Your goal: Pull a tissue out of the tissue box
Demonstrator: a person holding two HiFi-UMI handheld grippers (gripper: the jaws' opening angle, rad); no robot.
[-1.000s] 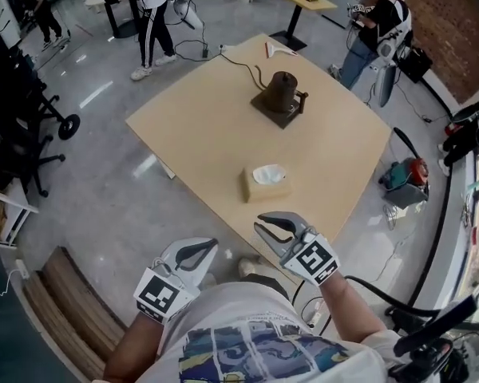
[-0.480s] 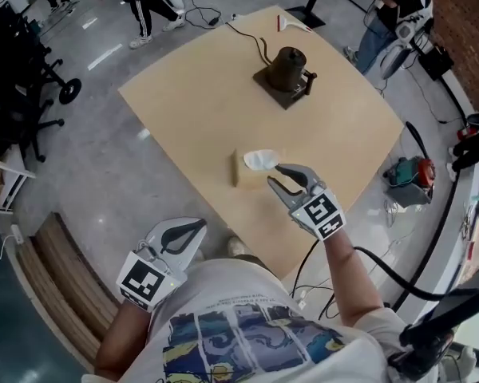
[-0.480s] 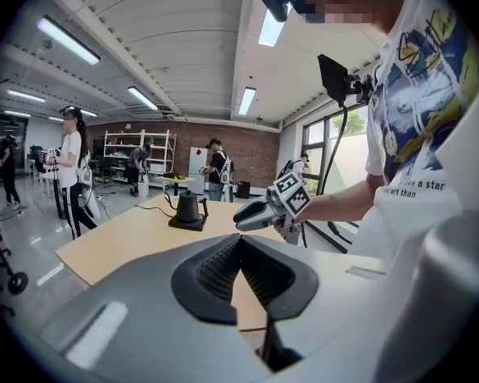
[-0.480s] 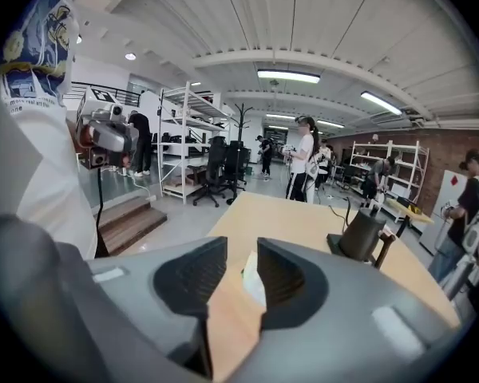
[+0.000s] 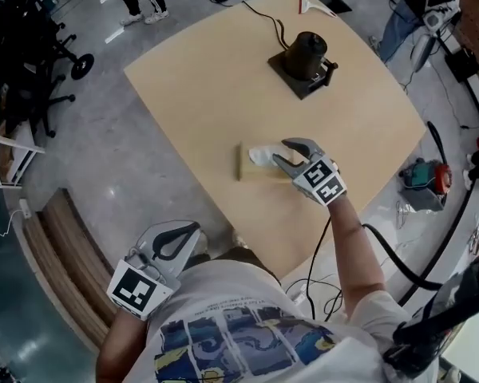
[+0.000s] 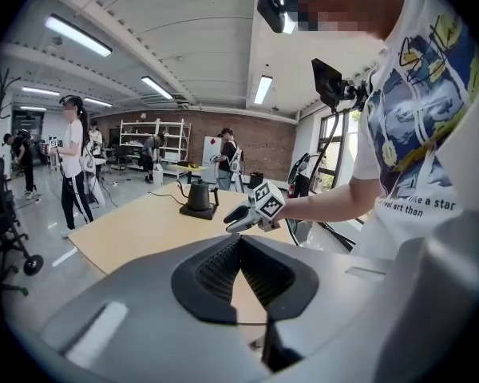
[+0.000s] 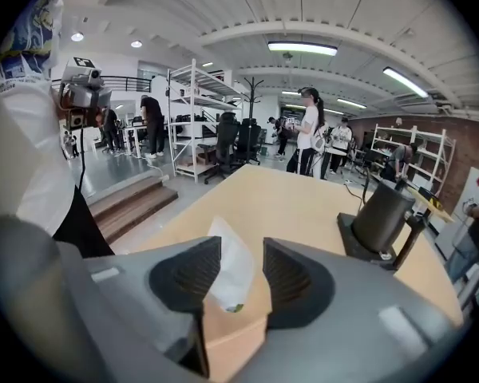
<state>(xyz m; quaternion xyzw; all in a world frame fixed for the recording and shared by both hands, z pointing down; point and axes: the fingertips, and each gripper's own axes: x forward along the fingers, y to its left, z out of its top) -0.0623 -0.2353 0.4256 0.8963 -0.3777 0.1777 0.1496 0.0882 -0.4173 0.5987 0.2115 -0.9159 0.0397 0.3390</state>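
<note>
A tan tissue box point(image 5: 251, 168) sits near the front edge of the light wooden table point(image 5: 207, 94), with a white tissue point(image 5: 263, 155) sticking up from its top. My right gripper point(image 5: 280, 152) reaches over the box from the right. Its jaws are opening and straddle the tissue point(image 7: 231, 274) without pressing on it, just above the box point(image 7: 235, 337). My left gripper point(image 5: 195, 227) hangs off the table by the person's body, its fingertips together and empty. In the left gripper view its jaws point(image 6: 240, 239) point toward the table and the right gripper point(image 6: 239, 218).
A dark kettle point(image 5: 307, 52) on a black base stands farther back on the table, with a cable running off the far edge. Black chairs point(image 5: 24, 46) stand at the left, wooden steps point(image 5: 64, 286) at the lower left, and a red machine point(image 5: 427, 174) on the floor at the right.
My right gripper travelled from beside the person's body forward and down to the tissue box, and its jaws spread apart. The left gripper drifted slightly left and stayed low.
</note>
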